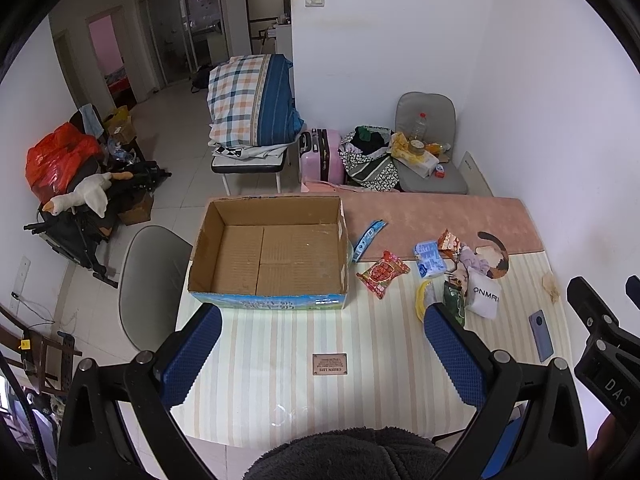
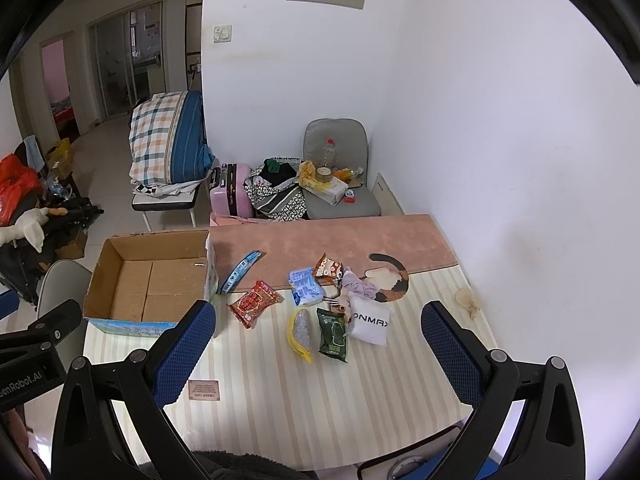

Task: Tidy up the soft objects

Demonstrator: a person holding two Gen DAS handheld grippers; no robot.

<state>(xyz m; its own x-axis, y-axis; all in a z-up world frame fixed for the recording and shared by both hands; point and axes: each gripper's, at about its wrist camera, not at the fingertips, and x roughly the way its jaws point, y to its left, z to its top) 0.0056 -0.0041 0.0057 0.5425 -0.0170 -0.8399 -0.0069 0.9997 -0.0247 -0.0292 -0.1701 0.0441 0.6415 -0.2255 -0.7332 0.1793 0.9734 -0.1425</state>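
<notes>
An empty open cardboard box (image 1: 268,256) stands on the striped table, also in the right wrist view (image 2: 148,276). Right of it lie soft items: a red snack pack (image 2: 253,303), a blue tissue pack (image 2: 305,286), a green pack (image 2: 333,334), a yellow-rimmed pouch (image 2: 301,332), a white bag (image 2: 370,322), an orange snack pack (image 2: 327,267), a lilac cloth (image 2: 362,284) and a blue strip (image 2: 240,272). My left gripper (image 1: 322,320) is open and empty above the table's near part. My right gripper (image 2: 318,320) is open and empty, above the items.
A blue phone (image 1: 541,335) lies at the right of the table. A small brown label (image 1: 330,364) lies near the front. A pink mat (image 2: 328,240) covers the far side. A grey chair (image 1: 152,280) stands left of the table. A wall is close on the right.
</notes>
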